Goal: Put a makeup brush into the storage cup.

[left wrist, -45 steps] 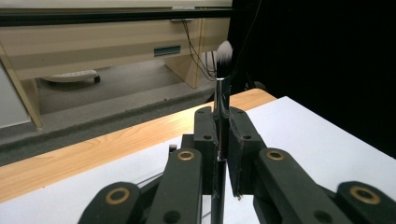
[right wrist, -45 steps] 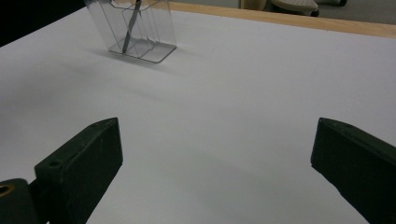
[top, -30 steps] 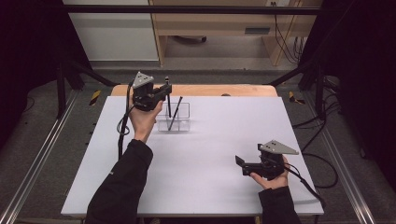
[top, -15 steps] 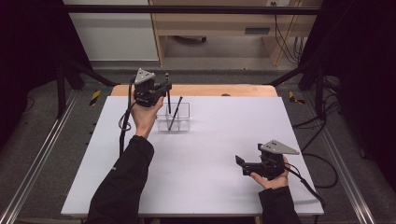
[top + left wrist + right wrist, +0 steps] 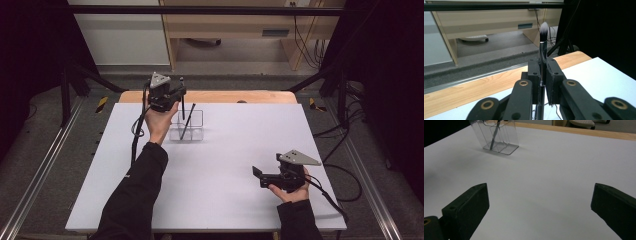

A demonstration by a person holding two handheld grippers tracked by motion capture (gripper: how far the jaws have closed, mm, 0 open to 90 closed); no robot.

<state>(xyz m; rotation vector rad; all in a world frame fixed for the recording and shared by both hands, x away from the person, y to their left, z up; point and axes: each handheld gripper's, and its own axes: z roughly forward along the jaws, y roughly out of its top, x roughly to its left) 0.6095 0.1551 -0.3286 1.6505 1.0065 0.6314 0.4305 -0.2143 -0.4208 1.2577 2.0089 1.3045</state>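
Note:
My left gripper point(image 5: 178, 93) is raised over the table's far side and is shut on a makeup brush point(image 5: 182, 102). The brush stands upright, and its lower end reaches the top of a clear acrylic holder point(image 5: 196, 131). In the left gripper view the gripper point(image 5: 543, 71) clamps the brush's handle point(image 5: 542, 53), white bristles uppermost. A second dark brush point(image 5: 188, 121) leans inside the holder. My right gripper point(image 5: 259, 176) rests low near the table's front right, open, with nothing in it. In the right gripper view its jaws point(image 5: 539, 205) stand wide apart, facing the holder point(image 5: 504, 135).
The white table top point(image 5: 225, 150) has a wooden strip point(image 5: 240, 96) along its far edge. Beyond it are a grey floor and a wooden desk point(image 5: 235, 25). Metal rails run along both sides, and cables point(image 5: 345, 175) trail at the right.
My left gripper has risen slightly with the brush in it. The right gripper has not moved.

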